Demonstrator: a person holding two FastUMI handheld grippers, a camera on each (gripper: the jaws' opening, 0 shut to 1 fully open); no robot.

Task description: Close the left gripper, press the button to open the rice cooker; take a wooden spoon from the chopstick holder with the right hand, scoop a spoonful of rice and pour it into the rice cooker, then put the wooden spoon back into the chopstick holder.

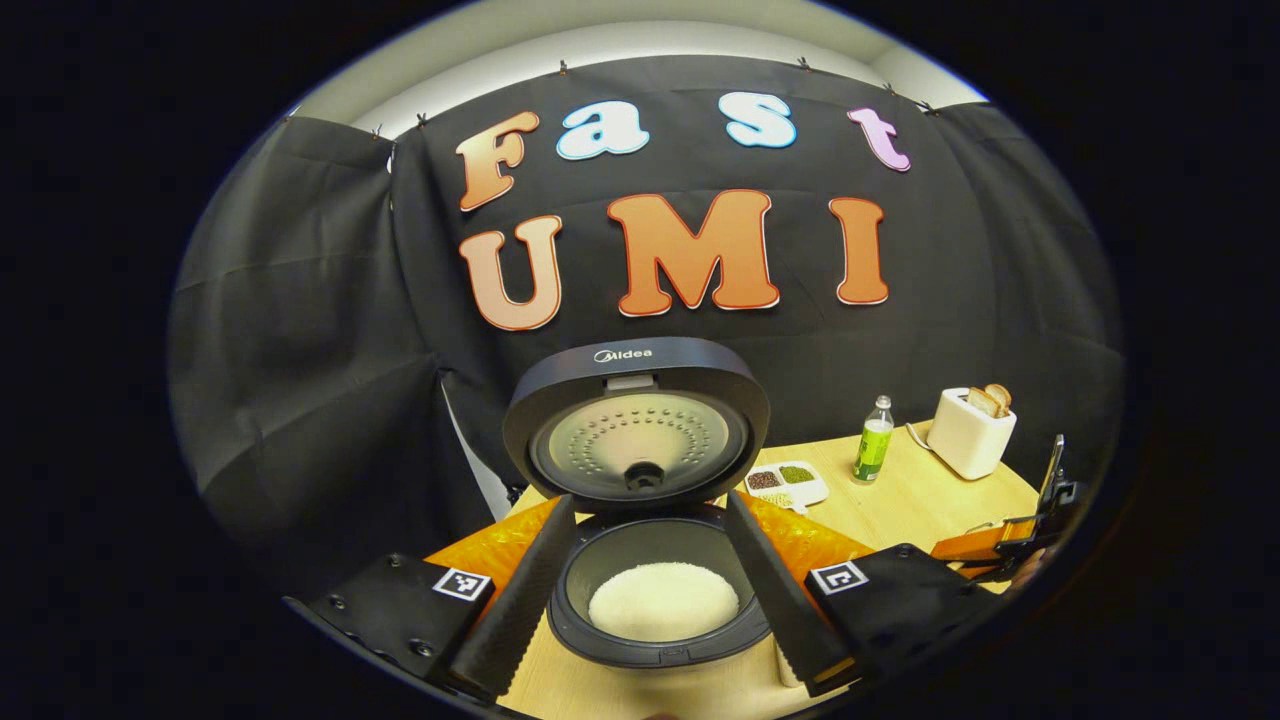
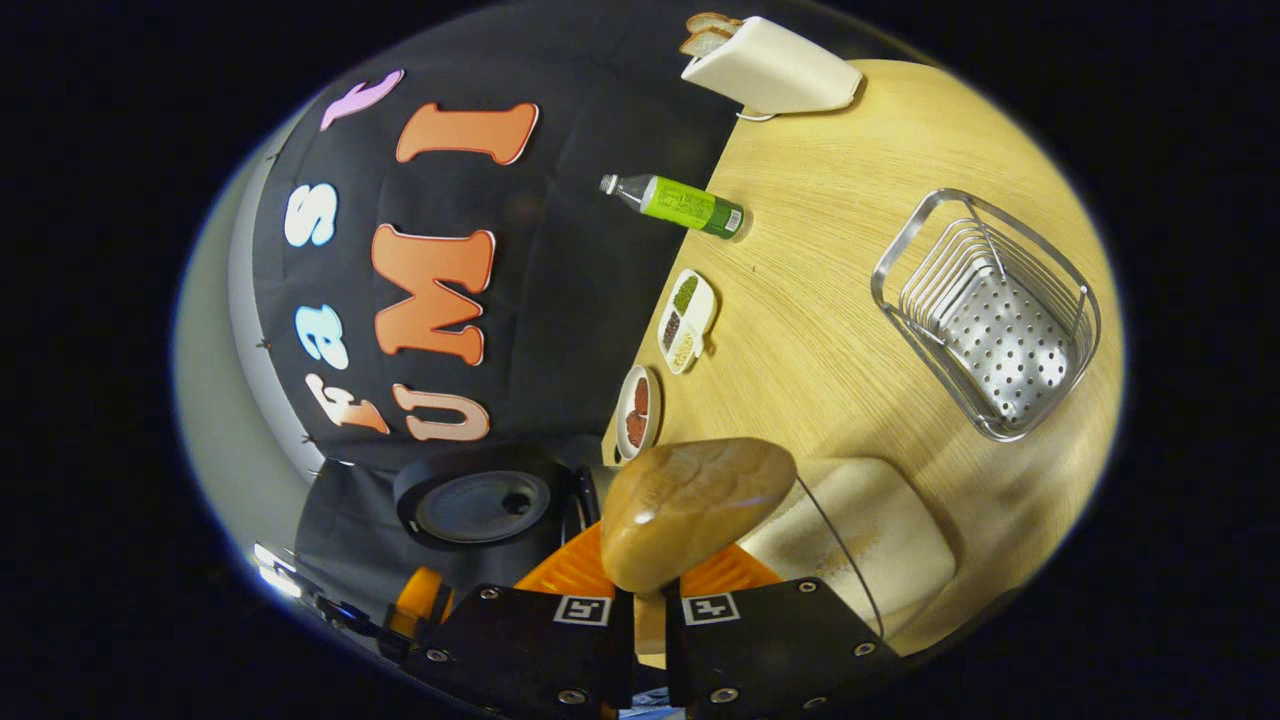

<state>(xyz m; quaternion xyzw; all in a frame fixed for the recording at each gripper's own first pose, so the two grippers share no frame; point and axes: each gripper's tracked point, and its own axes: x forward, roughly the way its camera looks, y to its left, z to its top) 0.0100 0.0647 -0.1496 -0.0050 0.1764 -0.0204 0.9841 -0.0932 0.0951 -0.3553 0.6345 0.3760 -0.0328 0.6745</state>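
Left gripper view: the left hand-held gripper (image 1: 650, 590) is hovering w/ its two fingers spread wide apart, gripping nothing. Directly btwn and beyond those fingers the rice cooker (image 1: 655, 590) is sitting on the bench (image 1: 920, 500), lid (image 1: 637, 425) standing upright at the back, so the button step looks done. White rice (image 1: 663, 600) is lying in the inner pot. Behind-right of the cooker: a small divided dish (image 1: 787, 483), then a green-labelled bottle (image 1: 874, 440), then a toaster (image 1: 970, 430) w/ bread, farthest right. The other gripper is peeking in at the far right edge, level w/ the cooker's front.

Right gripper view, rolled sideways: the right hand-held gripper (image 2: 640, 620) is clamping the wooden spoon (image 2: 695, 510), fingers nearly together on the handle. The spoon's long axis is running straight out from the fingers, bowl end forward. Can't tell if rice is in the bowl; its visible face looks bare. The cooker's open lid (image 2: 480, 505) is showing just left of the spoon bowl, v. close. A pale container (image 2: 860, 540) is sitting just right of the spoon bowl. A wire-and-perforated-metal rack (image 2: 990, 320), prob. the chopstick holder, is standing well apart, up and right of the spoon.

Judgement: the right hand is the one nearer the return job; the coming move hinges on swinging the spoon away from the cooker toward that rack, handle axis lined up w/ its opening.
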